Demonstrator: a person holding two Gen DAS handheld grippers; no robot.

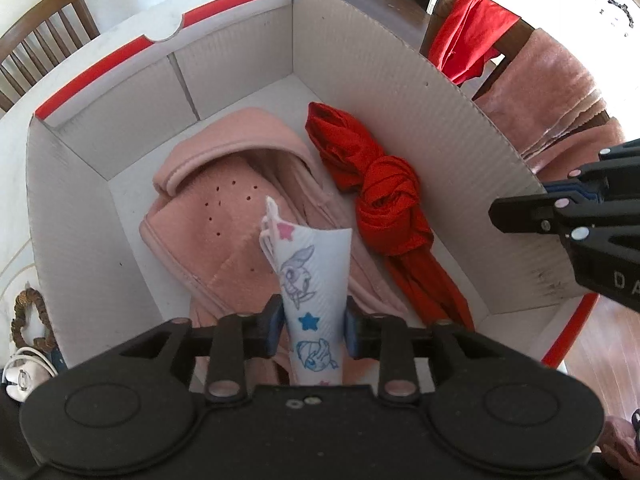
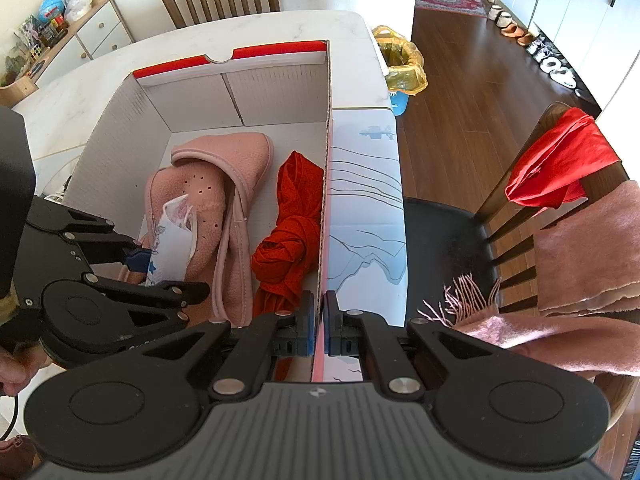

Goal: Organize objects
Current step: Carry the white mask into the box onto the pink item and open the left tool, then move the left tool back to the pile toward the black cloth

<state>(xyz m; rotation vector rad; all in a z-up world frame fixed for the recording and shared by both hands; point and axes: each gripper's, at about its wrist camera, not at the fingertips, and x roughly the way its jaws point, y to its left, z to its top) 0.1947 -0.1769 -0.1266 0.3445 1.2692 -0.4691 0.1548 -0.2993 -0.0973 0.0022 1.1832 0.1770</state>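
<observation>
we have the left gripper (image 1: 310, 330) hanging over the cardboard box (image 2: 120, 120) with the printed face mask (image 1: 310, 280) standing between its jaws, which look slack beside it rather than pressing, just above the pink slippers (image 1: 224, 224) and beside the knotted red cloth (image 1: 380, 200). our right gripper (image 2: 319, 320) is clamped on the box's side wall. we judge the mask could tip, snag a pad, or slide down beside the slippers.

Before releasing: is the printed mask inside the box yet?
Inside: the printed mask hangs between the box walls, above the pink slippers.
</observation>
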